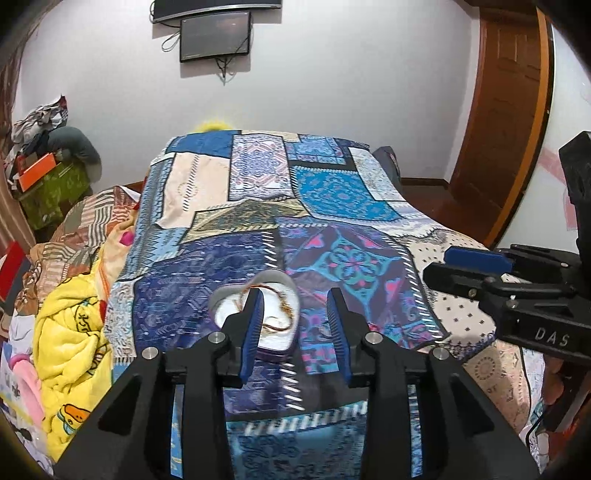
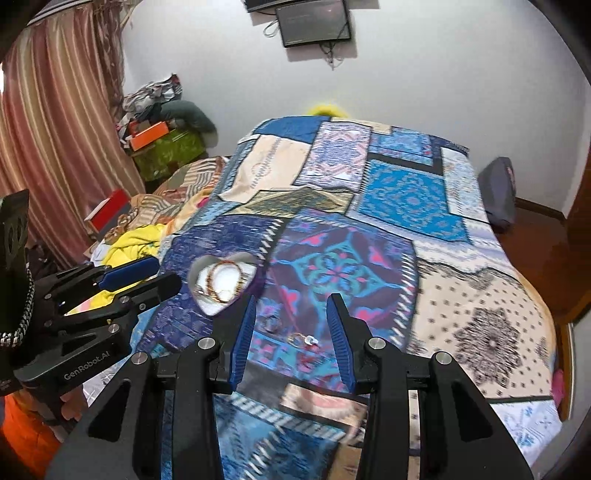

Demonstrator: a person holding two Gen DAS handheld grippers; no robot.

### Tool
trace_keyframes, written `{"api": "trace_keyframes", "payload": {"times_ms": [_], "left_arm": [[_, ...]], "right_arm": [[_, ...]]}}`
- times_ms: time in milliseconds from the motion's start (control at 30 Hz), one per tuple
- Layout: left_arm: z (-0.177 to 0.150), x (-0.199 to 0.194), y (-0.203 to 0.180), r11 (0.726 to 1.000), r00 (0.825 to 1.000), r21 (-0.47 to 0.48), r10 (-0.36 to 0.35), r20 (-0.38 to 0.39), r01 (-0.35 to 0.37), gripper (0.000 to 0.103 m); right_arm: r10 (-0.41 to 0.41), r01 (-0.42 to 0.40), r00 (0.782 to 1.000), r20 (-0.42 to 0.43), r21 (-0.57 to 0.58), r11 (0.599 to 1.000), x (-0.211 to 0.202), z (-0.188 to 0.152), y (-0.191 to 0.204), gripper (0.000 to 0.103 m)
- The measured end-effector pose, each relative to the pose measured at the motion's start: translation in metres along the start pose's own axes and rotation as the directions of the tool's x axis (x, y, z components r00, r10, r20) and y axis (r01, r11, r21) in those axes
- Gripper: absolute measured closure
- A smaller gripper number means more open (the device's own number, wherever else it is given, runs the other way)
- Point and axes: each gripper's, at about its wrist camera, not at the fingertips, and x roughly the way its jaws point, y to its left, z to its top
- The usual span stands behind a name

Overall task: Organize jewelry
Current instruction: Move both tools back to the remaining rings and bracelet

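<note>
A white heart-shaped dish (image 2: 207, 273) with a grey rim lies on the patterned bedspread and holds gold chains or bangles (image 2: 223, 278). It also shows in the left wrist view (image 1: 277, 334), partly behind my left finger. My left gripper (image 1: 295, 308) is open and empty, just right of the dish; in the right wrist view it (image 2: 140, 275) sits left of the dish. My right gripper (image 2: 291, 310) is open and empty above two small loose pieces: a ring (image 2: 272, 323) and a gold piece with a clear stone (image 2: 304, 339). My right gripper shows at the right in the left view (image 1: 469, 266).
The blue patchwork bedspread (image 2: 406, 195) covers the bed. A yellow blanket (image 1: 70, 332) and piled bedding lie along the left side. Boxes and clothes (image 1: 40, 173) are stacked in the far left corner. A wooden door (image 1: 506, 110) stands at right, a screen (image 1: 216, 35) on the wall.
</note>
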Motion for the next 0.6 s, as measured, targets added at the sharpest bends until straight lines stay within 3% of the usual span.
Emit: {"api": "trace_keyframes", "payload": {"times_ms": [267,600], "left_arm": [[-0.009,0.019,-0.024,0.999,0.997,0.011,-0.044,-0.060,0.044,0.068],[-0.039,0.070,-0.038,0.997,0.977,-0.002,-0.080,-0.200,0.081,0.068]], "right_arm": [[-0.045,0.046,0.999,-0.030,0.054,0.997,-0.004,-0.015,-0.036,0.066],[-0.028,0.046,0.986,-0.161,0.108,0.993,0.030,-0.046,-0.064,0.066]]}}
